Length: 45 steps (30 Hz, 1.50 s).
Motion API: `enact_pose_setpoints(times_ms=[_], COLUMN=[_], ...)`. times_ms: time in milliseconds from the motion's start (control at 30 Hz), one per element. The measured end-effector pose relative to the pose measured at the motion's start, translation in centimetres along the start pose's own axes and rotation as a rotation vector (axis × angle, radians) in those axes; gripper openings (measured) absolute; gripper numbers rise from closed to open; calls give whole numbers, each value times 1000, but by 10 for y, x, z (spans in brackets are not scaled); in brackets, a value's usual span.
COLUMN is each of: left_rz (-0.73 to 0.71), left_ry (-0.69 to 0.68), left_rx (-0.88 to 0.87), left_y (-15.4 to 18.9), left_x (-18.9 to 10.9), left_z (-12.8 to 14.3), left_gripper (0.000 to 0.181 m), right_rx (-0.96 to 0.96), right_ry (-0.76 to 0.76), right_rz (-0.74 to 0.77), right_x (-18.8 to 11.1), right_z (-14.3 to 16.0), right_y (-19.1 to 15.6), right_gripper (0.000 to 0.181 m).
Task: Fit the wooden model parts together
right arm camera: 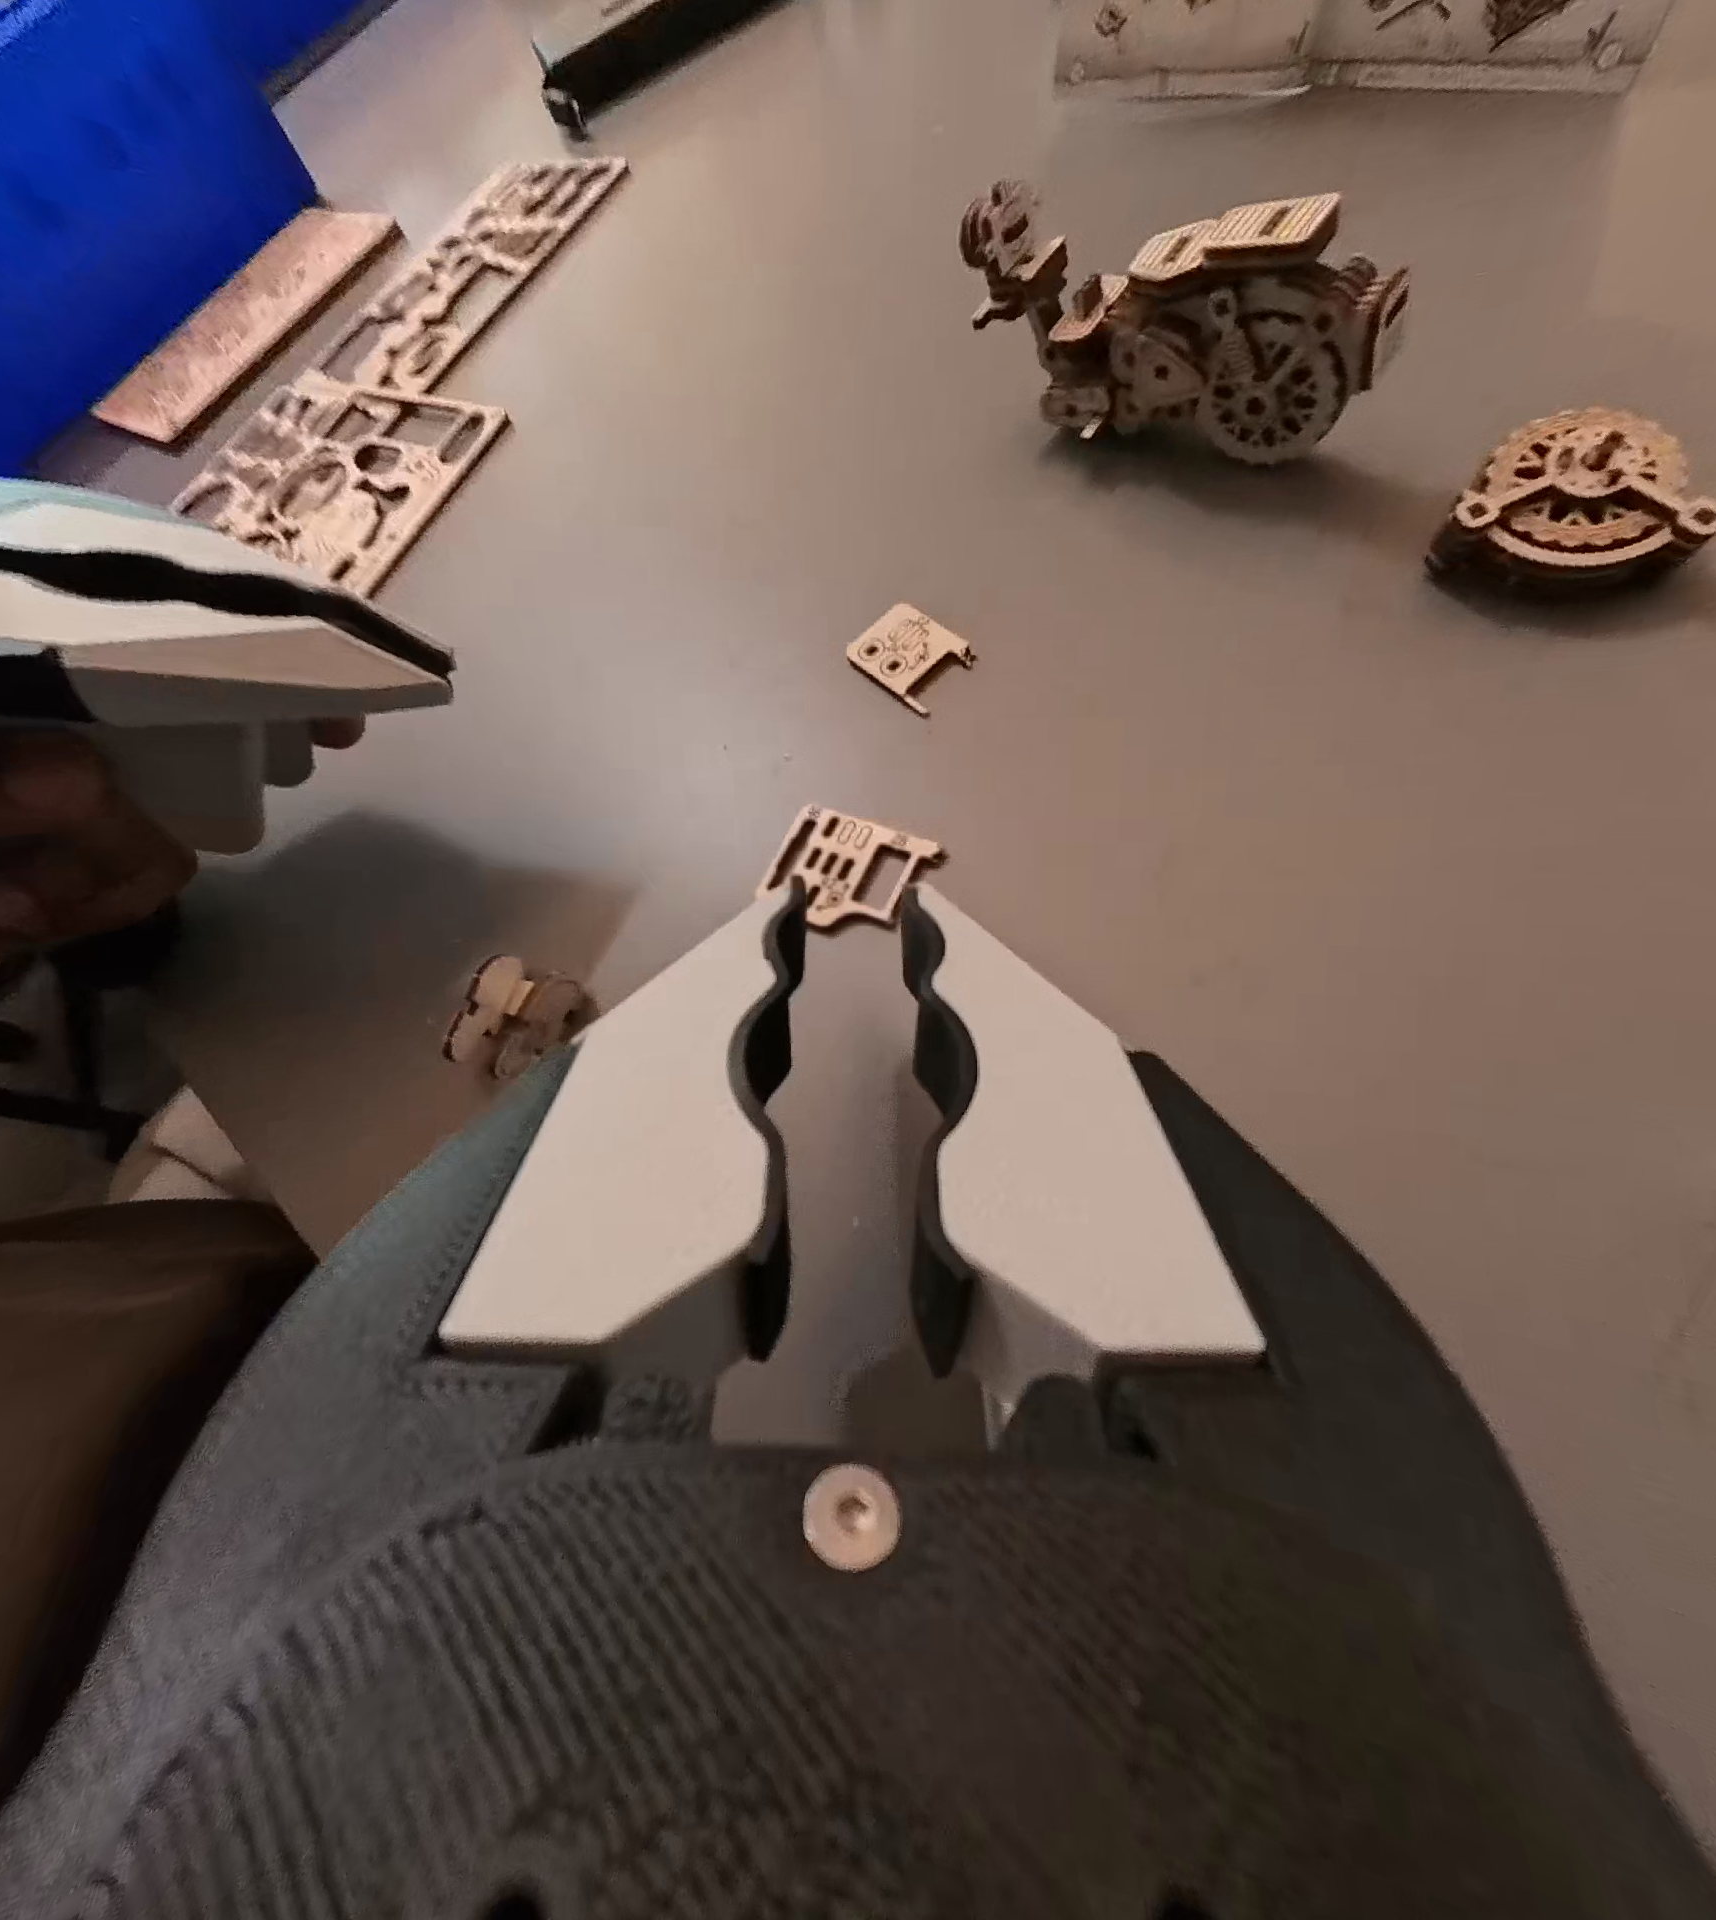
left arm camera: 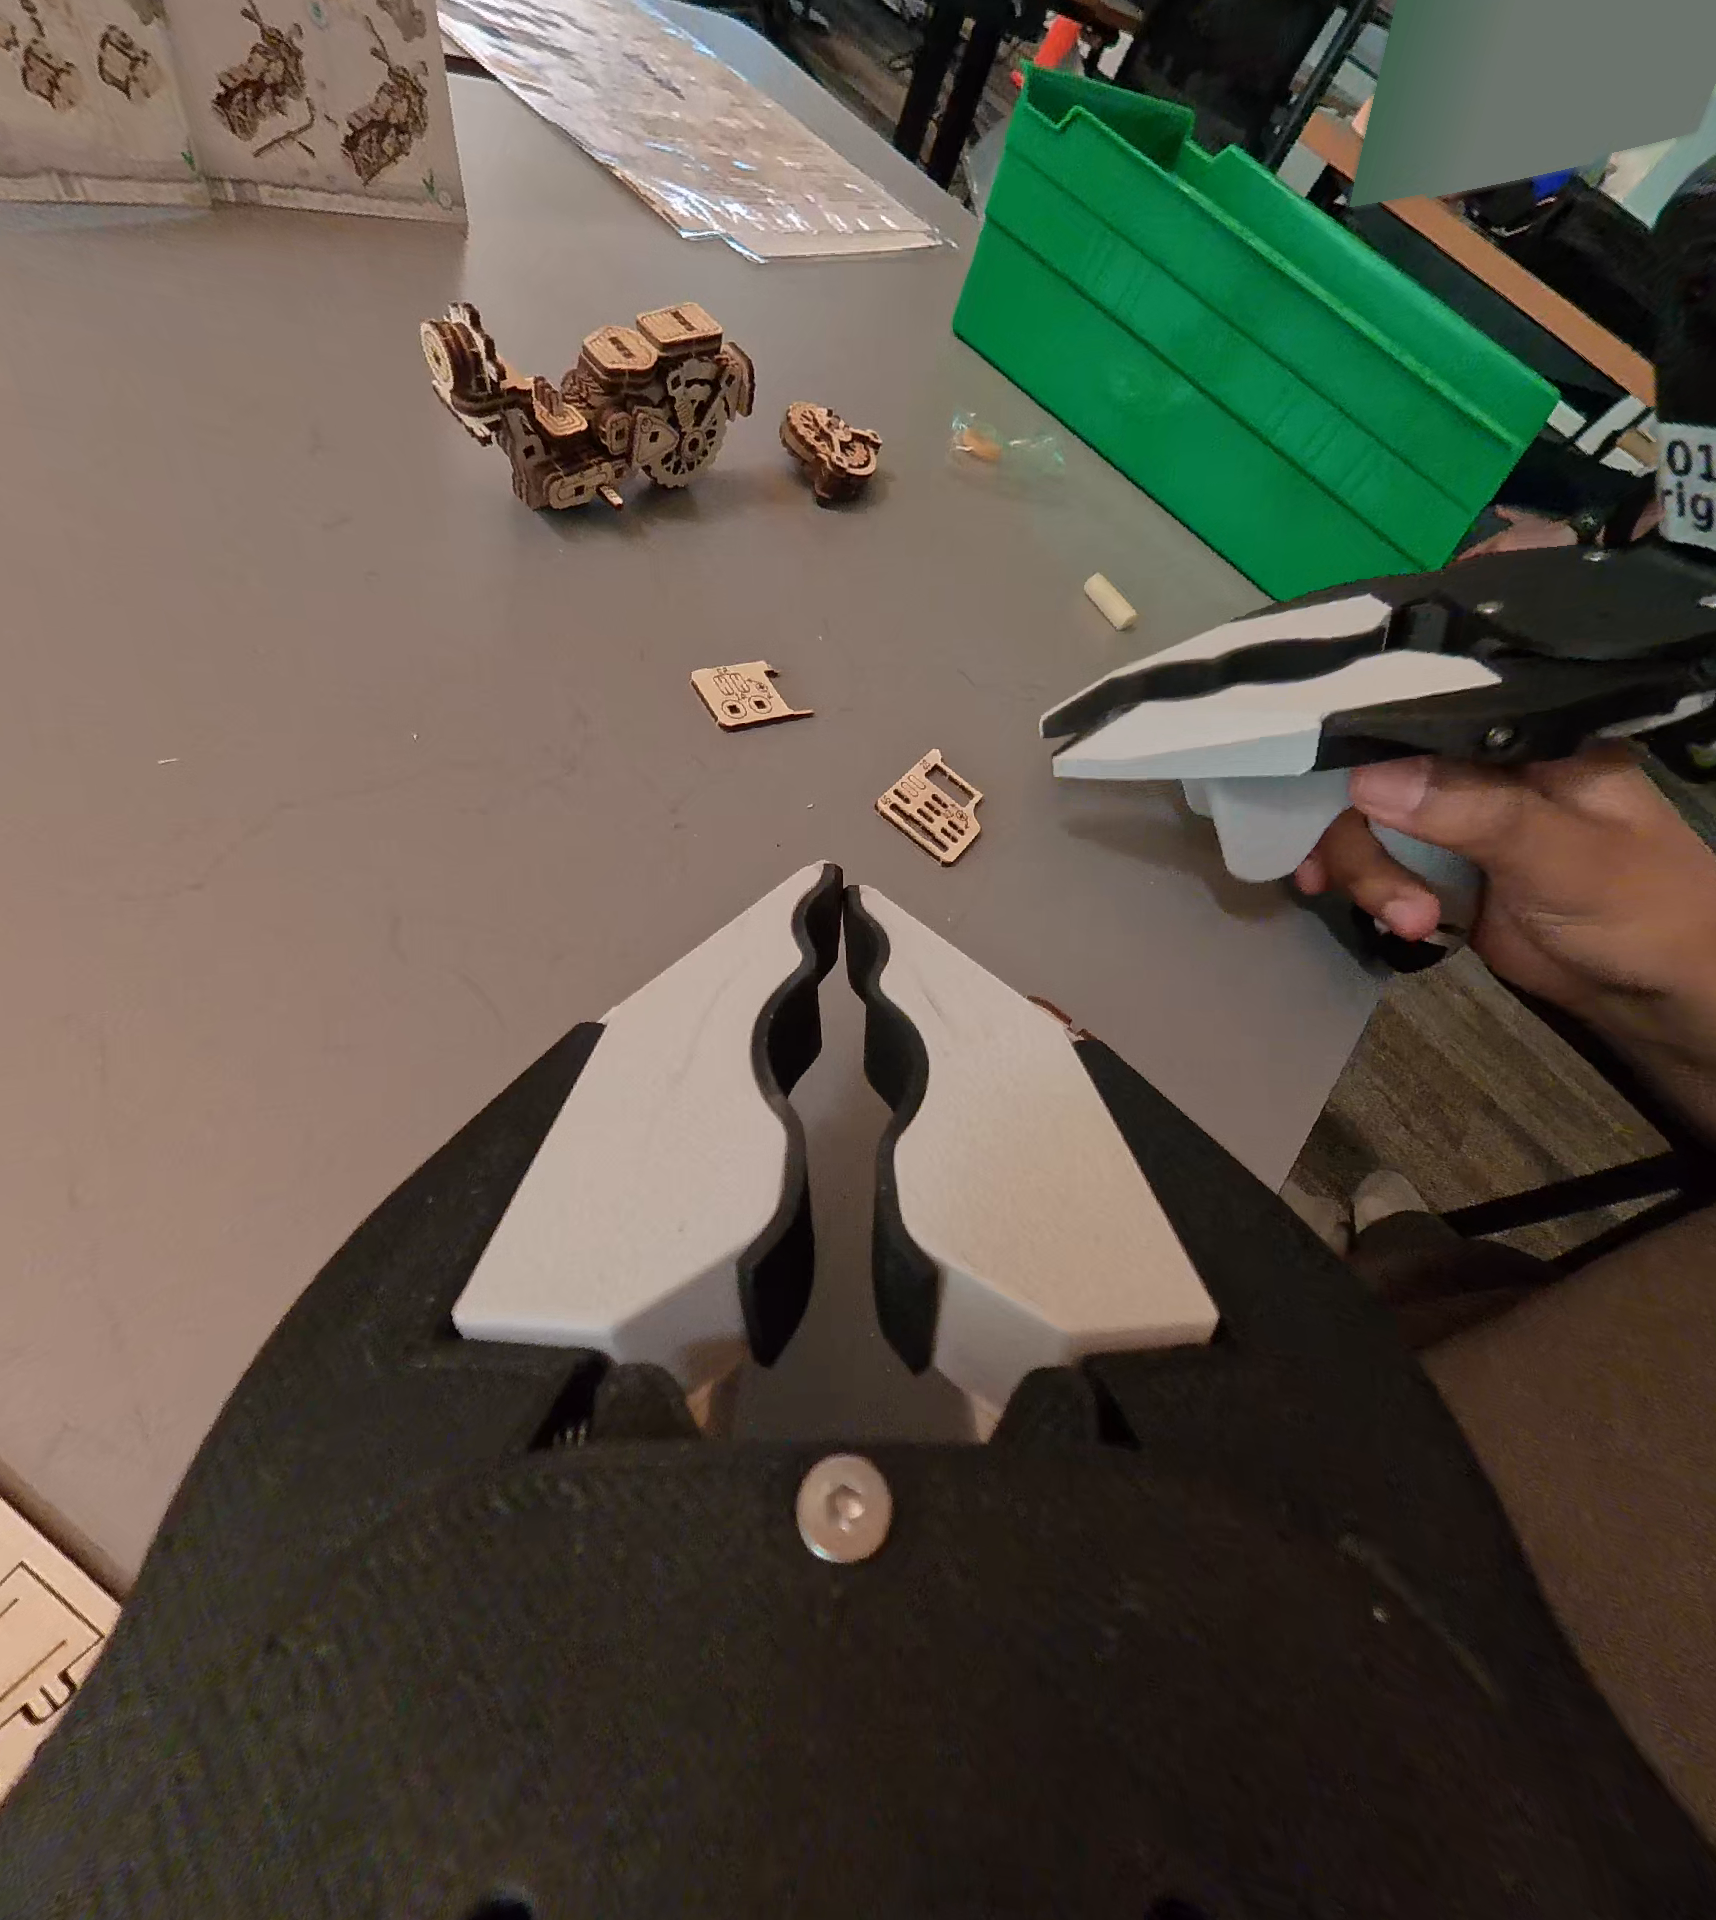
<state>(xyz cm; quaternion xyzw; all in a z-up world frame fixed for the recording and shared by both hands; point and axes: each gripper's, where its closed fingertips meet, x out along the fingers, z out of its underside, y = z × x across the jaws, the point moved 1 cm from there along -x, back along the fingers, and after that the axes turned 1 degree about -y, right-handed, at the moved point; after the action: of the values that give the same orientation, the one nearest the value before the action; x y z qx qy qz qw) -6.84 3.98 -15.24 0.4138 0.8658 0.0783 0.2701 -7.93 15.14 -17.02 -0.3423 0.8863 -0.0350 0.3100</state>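
Observation:
A partly built wooden model (left arm camera: 594,405) stands far on the grey table (left arm camera: 210,675), with a small wooden wheel assembly (left arm camera: 830,442) to its right. Two flat wooden pieces lie nearer: a square one (left arm camera: 745,696) and a slotted one (left arm camera: 929,808). My left gripper (left arm camera: 843,896) is shut and empty, above the table just short of the slotted piece. My right gripper (right arm camera: 852,906) is slightly open and empty, its tips just over the near edge of the slotted piece (right arm camera: 854,862). The model (right arm camera: 1197,332), wheel assembly (right arm camera: 1581,509) and square piece (right arm camera: 906,655) also show in the right wrist view.
A green bin (left arm camera: 1238,343) lies at the right table edge, a white peg (left arm camera: 1110,601) near it. Instruction sheets (left arm camera: 179,94) stand at the back. Punched wooden sheets (right arm camera: 345,478) and a small wooden sub-part (right arm camera: 521,1013) lie to the left. A person's hand (left arm camera: 1519,883) holds the right gripper. Across from one pair of fingers to the other is roughly 11 cm. My left tips are about 10 cm from the slotted piece (right arm camera: 854,862), my right tips only 4 cm. My left wrist view (left arm camera: 934,796) looks at it from another angle. The partly built wooden model (left arm camera: 594,405) sits 15 cm or so from the ends of my right fingers. It turns up in the right wrist view (right arm camera: 1107,316) as well.

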Motion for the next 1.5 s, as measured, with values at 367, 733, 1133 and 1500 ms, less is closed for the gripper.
enact_pose_setpoints(times_ms=[367,733,1133,1500], left_rz=[4,48,135,318], left_ry=[-3,18,76,52], left_rx=[-4,19,31,-175], left_y=[0,15,30,42], left_x=[0,0,-8,-6], left_z=[0,-1,-7,-6], left_gripper=[0,0,8,0], right_rx=[-24,-21,-25,-249], right_ry=[31,42,4,69], right_rz=[-72,-90,-84,-39], right_x=[2,2,8,2], right_z=[-4,-5,-1,-13], right_y=[-18,-22,-22,-23], right_gripper=[19,20,21,0])
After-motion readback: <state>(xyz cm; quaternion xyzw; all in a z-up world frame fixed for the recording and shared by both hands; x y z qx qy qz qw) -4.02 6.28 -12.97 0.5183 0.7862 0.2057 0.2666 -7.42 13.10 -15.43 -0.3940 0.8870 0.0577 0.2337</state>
